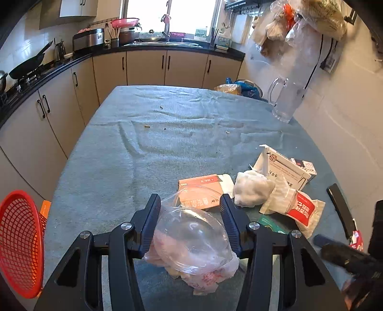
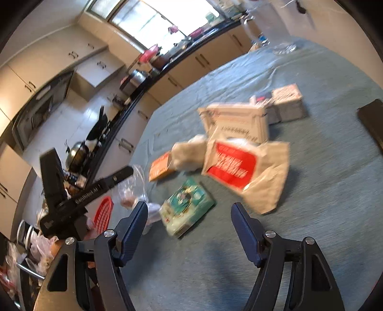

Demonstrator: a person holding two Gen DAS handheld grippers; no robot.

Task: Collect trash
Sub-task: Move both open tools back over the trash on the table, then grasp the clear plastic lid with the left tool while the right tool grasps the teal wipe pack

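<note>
Plastic bag (image 1: 191, 241) on table (image 1: 143, 143); basket (image 1: 19, 241) left.

Blown-out window (image 1: 172, 14) backlight, fisheye-bent edges, right view motion-blurred

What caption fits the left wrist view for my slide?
Left gripper closing around a clear plastic bag on the green-clothed table, with cartons and wrappers to its right and a red basket at the left edge.
</note>
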